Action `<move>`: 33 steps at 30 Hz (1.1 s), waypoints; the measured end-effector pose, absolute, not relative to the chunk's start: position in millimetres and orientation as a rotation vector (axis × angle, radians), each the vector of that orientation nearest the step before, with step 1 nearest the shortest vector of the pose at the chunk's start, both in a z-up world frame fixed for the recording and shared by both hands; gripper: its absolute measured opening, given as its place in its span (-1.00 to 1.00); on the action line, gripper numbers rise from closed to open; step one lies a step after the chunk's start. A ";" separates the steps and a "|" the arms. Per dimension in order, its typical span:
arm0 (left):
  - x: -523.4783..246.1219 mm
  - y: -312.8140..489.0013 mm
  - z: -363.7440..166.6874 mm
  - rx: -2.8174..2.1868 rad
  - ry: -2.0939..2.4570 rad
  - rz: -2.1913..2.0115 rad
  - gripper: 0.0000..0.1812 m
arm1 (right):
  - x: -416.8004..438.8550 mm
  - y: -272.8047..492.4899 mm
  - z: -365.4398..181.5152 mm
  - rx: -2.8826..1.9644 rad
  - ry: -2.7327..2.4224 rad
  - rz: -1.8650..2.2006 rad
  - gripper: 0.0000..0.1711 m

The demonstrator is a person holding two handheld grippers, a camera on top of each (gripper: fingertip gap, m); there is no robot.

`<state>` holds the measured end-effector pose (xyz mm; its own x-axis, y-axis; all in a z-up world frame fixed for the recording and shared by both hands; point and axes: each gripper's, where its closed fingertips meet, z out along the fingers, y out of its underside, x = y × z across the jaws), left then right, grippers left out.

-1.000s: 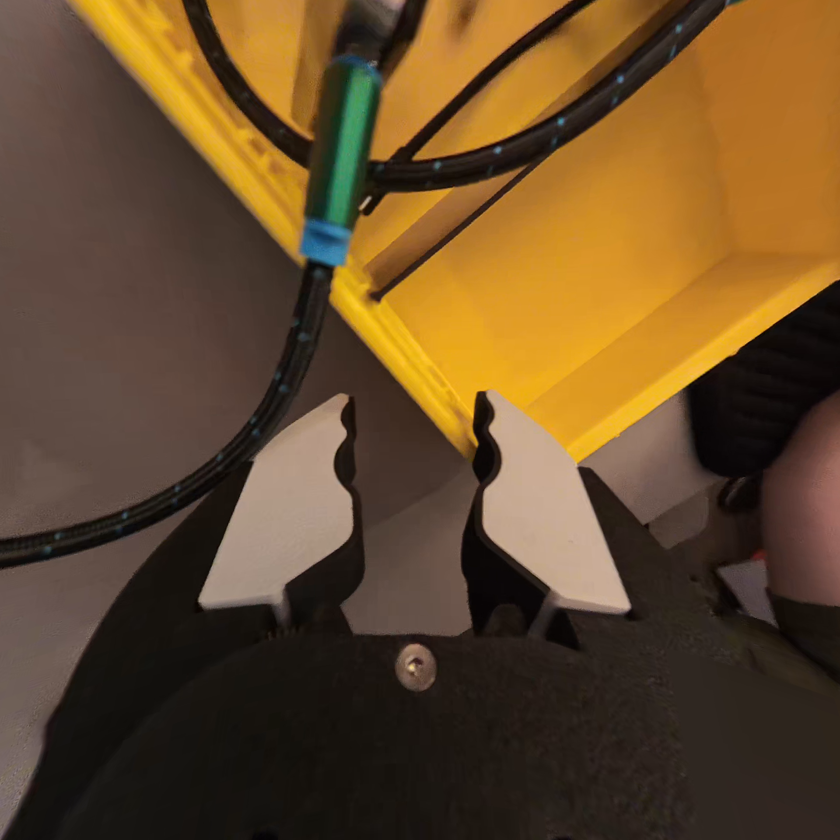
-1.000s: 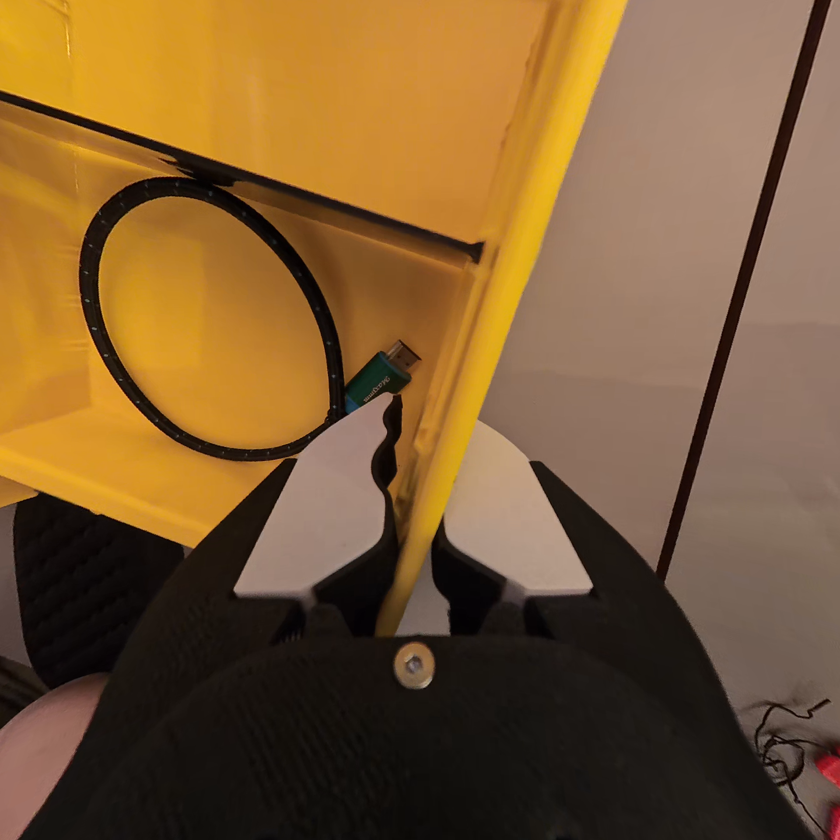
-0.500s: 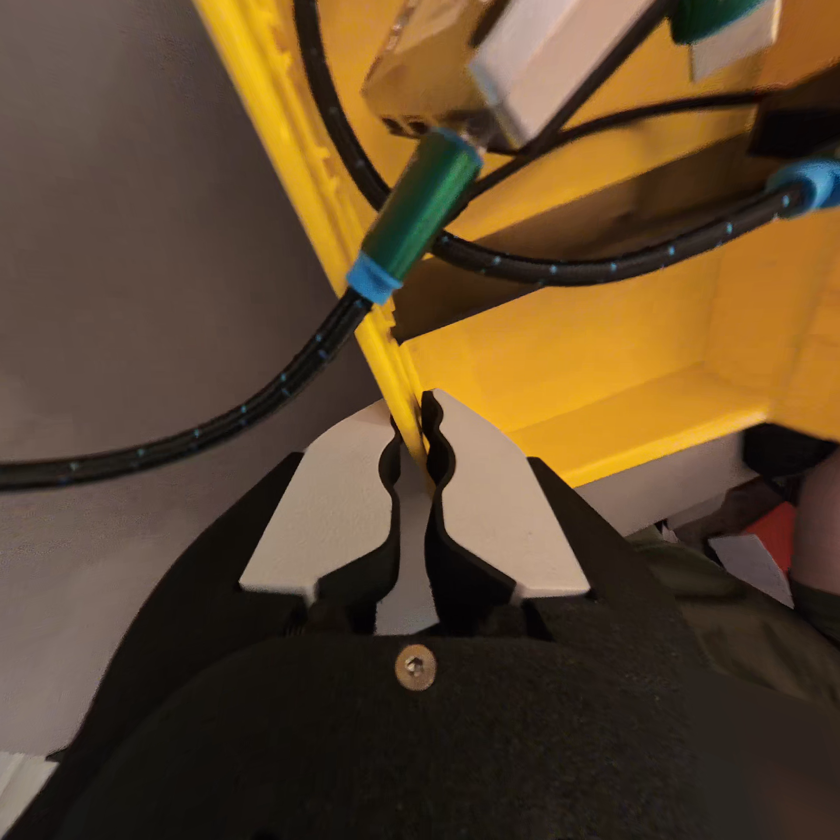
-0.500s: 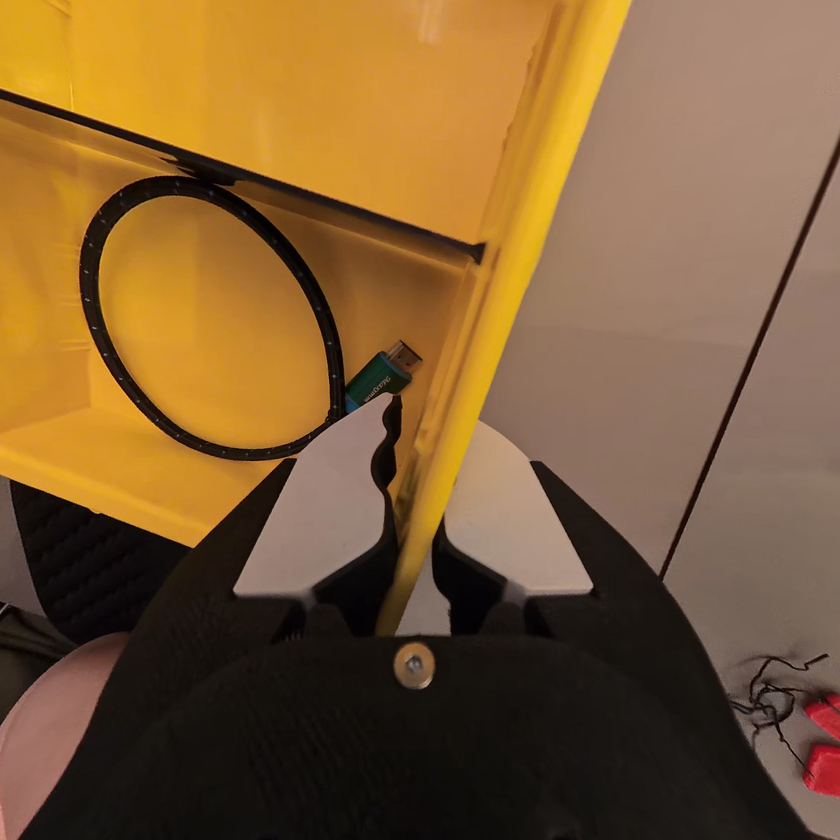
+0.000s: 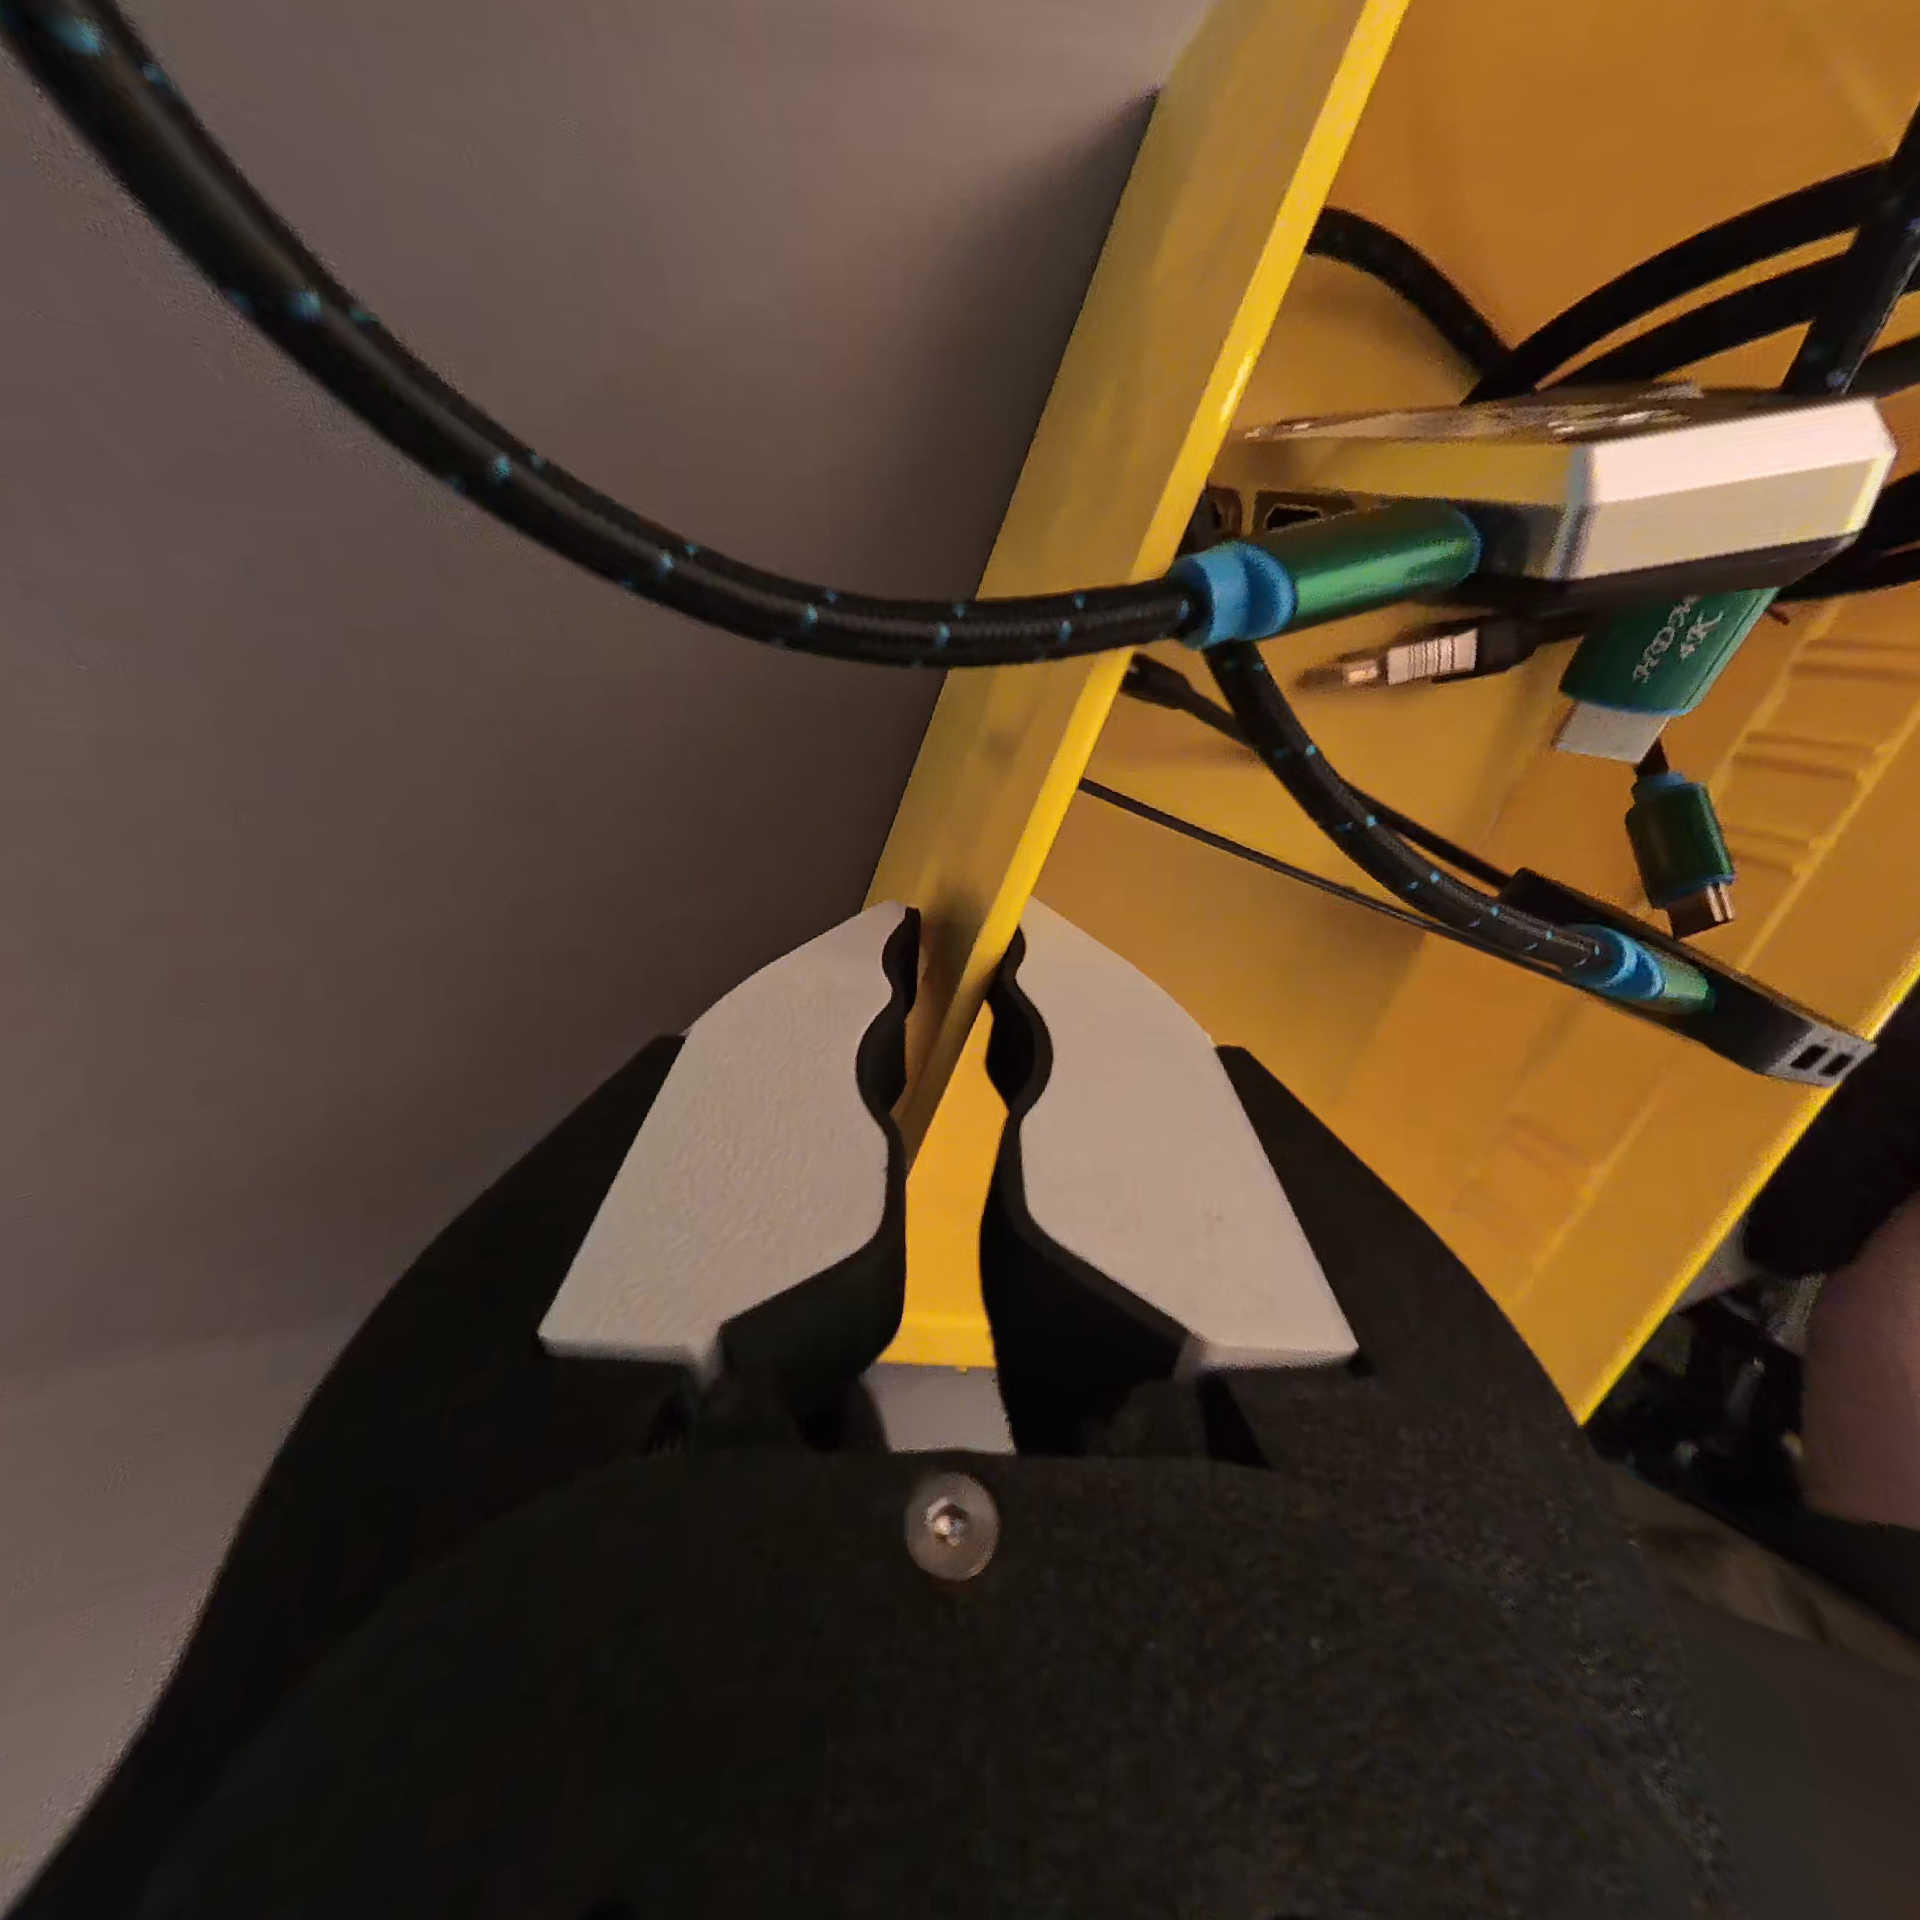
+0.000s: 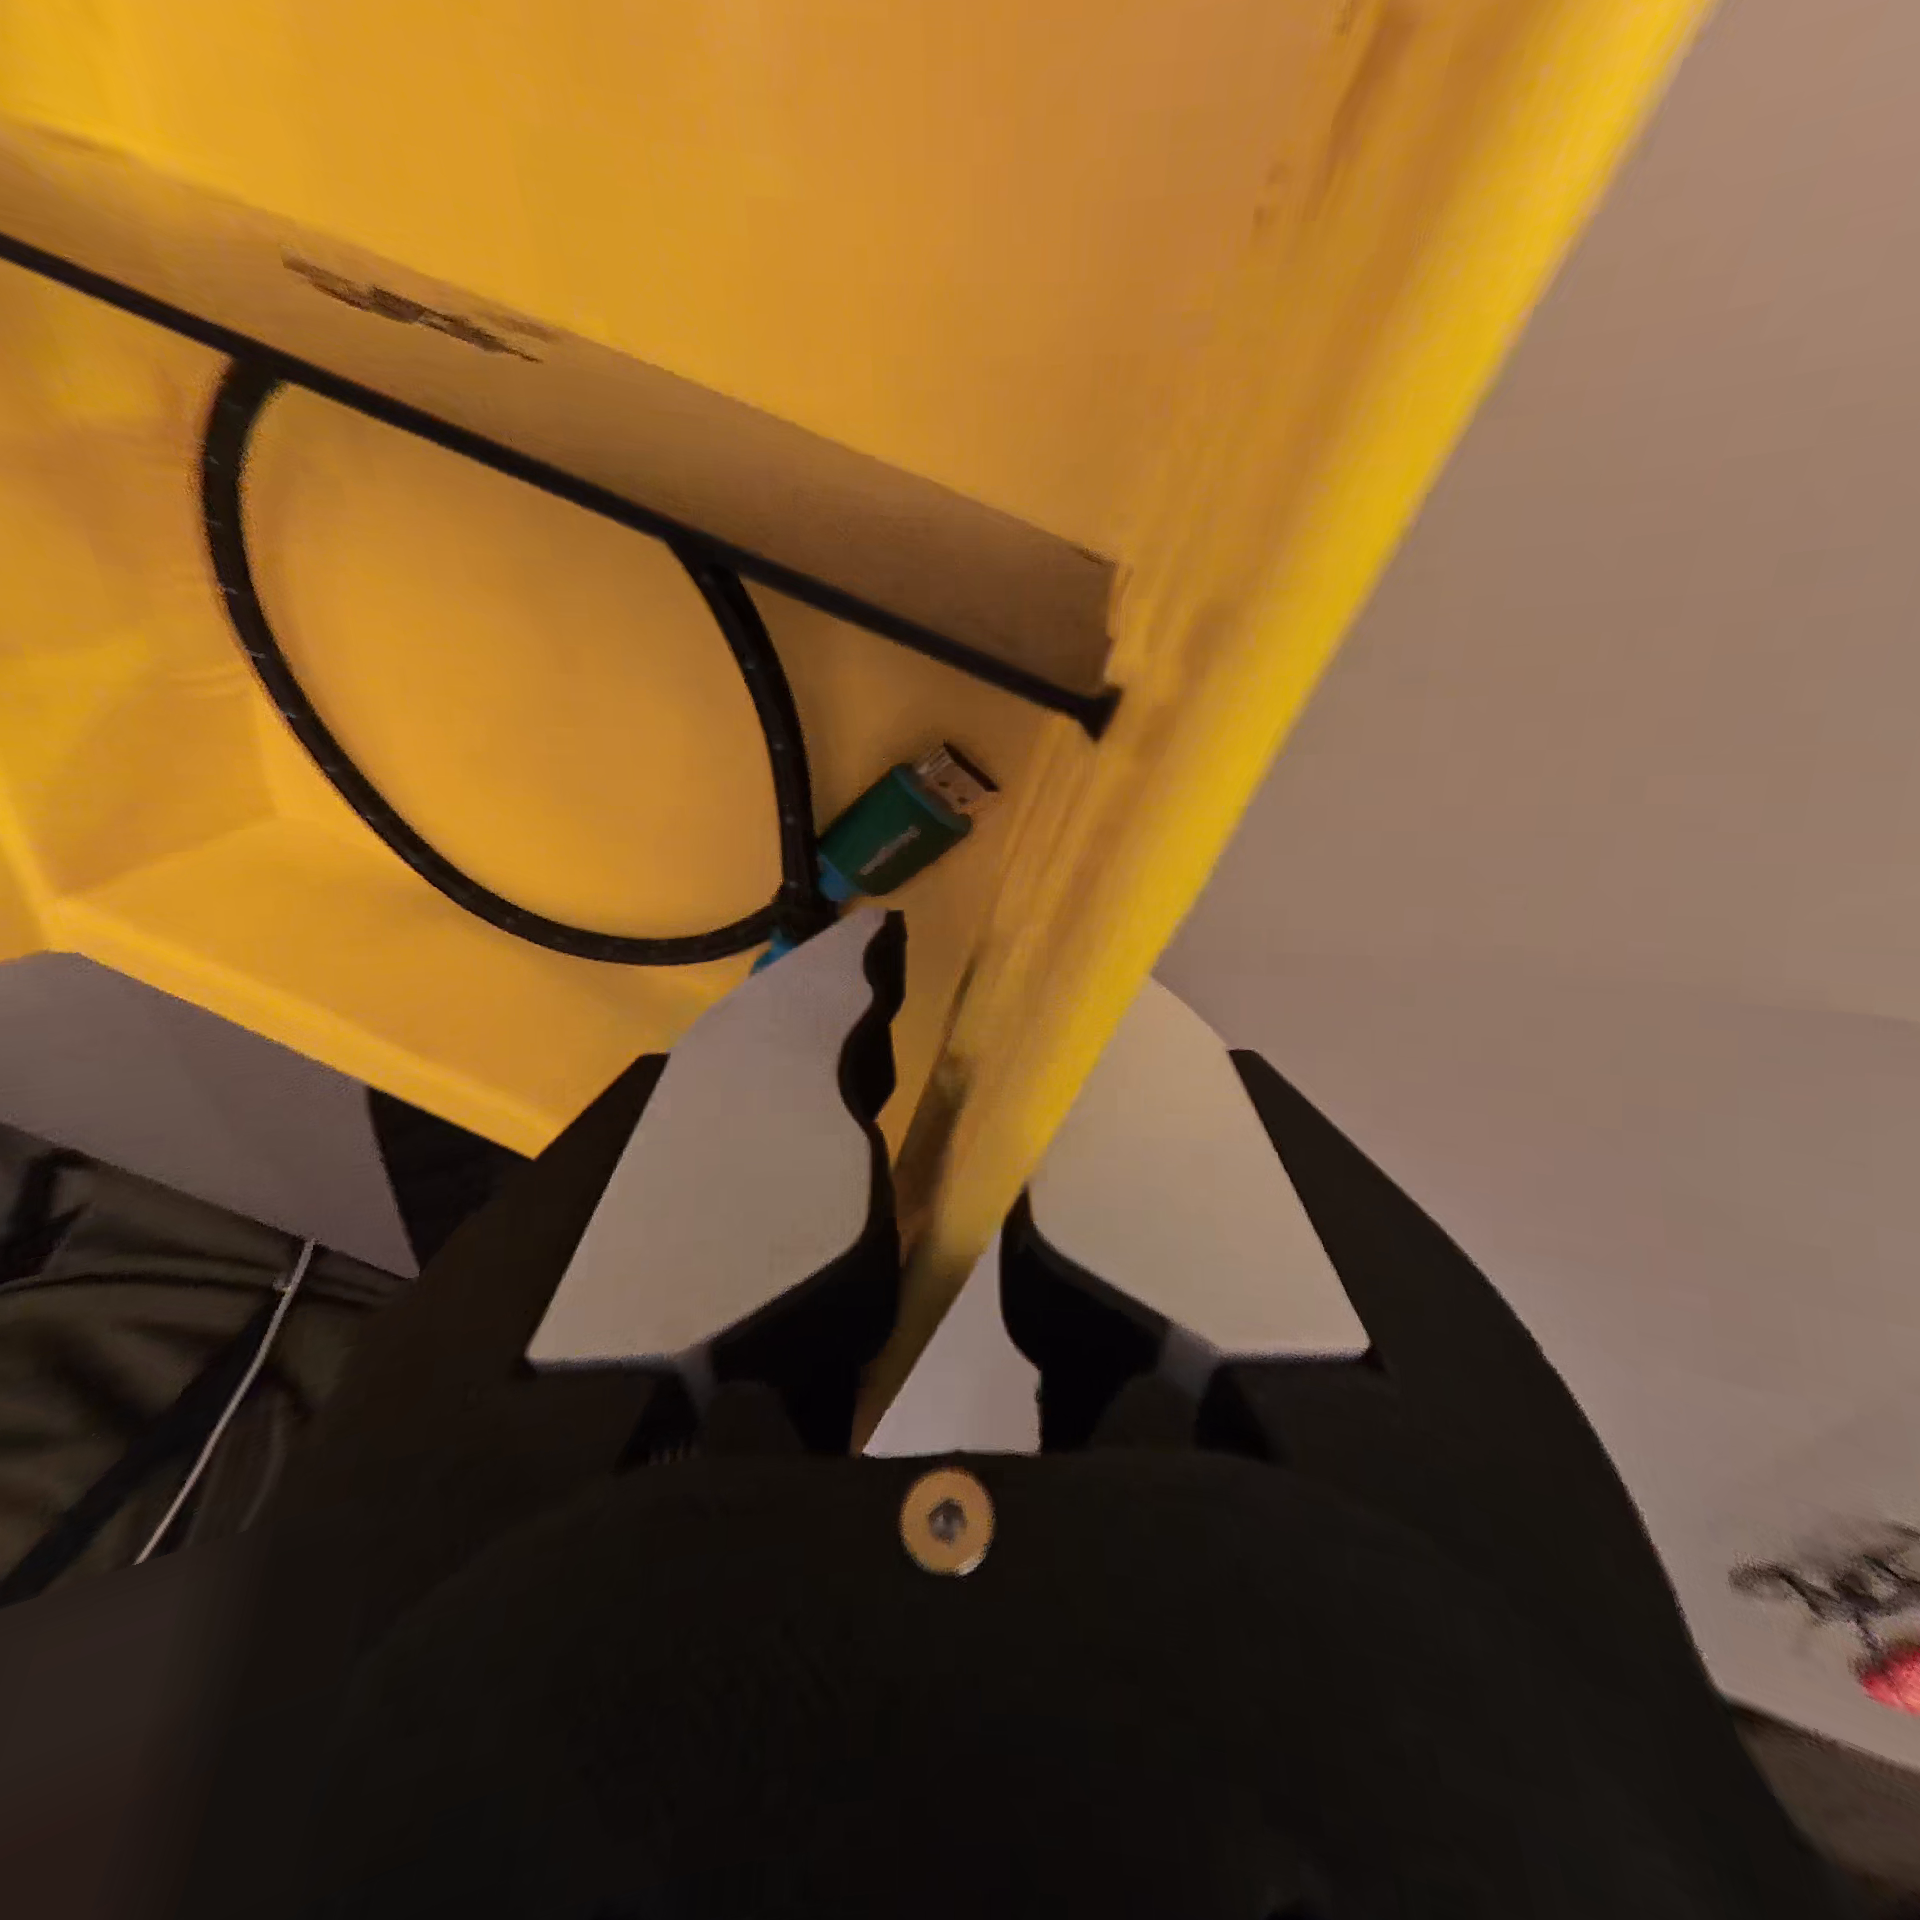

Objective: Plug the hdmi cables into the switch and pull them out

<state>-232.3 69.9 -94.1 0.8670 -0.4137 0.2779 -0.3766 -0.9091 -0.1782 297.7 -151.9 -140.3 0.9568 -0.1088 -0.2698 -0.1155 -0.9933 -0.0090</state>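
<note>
A yellow plastic bin (image 5: 1132, 582) holds a silver HDMI switch (image 5: 1662, 488). A green HDMI plug (image 5: 1351, 582) on a black braided cable (image 5: 520, 499) sits in the switch's port. A second green HDMI plug (image 5: 1652, 665) hangs loose under the switch. My left gripper (image 5: 961, 935) is shut on the bin's left wall. My right gripper (image 6: 1023, 966) is shut on the bin's right wall (image 6: 1247, 727). In the right wrist view a third green HDMI plug (image 6: 899, 826) lies unplugged in a compartment with its looped cable (image 6: 499, 727).
A small green plug (image 5: 1678, 852) and a black box (image 5: 1766, 1029) with a cable in it lie in the bin. A black divider (image 6: 623, 499) splits the compartments. Red bits and black thread (image 6: 1870, 1683) lie on the grey table. A person's dark clothing (image 6: 156, 1351) is close by. Spacing between my two grippers at the tips: around 60 cm.
My left gripper was open beside the bin's corner and has closed on its left wall. Both views have swung and the bin now sits at a different angle. The right gripper stays clamped.
</note>
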 end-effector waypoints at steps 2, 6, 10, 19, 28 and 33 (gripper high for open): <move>-259.6 77.0 -94.0 -2.909 0.547 -0.475 -0.89 | 288.6 -150.2 -140.9 -3.150 0.166 0.366 -0.86; -307.7 92.8 -93.5 -2.867 0.333 -0.516 -0.88 | 257.2 -140.1 -139.4 -3.202 0.132 0.433 -0.83; -346.1 107.3 -93.3 -2.804 0.174 -0.525 -0.88 | 240.7 -132.3 -140.8 -3.248 0.080 0.401 -0.88; -385.3 119.5 -92.9 -2.754 0.004 -0.544 -0.87 | 217.1 -133.3 -141.4 -3.341 0.021 0.386 -0.89; -371.2 115.7 -93.8 -2.740 -0.048 -0.572 -0.86 | 222.3 -135.7 -141.3 -3.338 0.017 0.418 -0.94; -363.0 111.5 -94.2 -2.738 0.000 -0.566 -0.86 | 229.4 -133.1 -141.4 -3.309 0.085 0.438 -0.94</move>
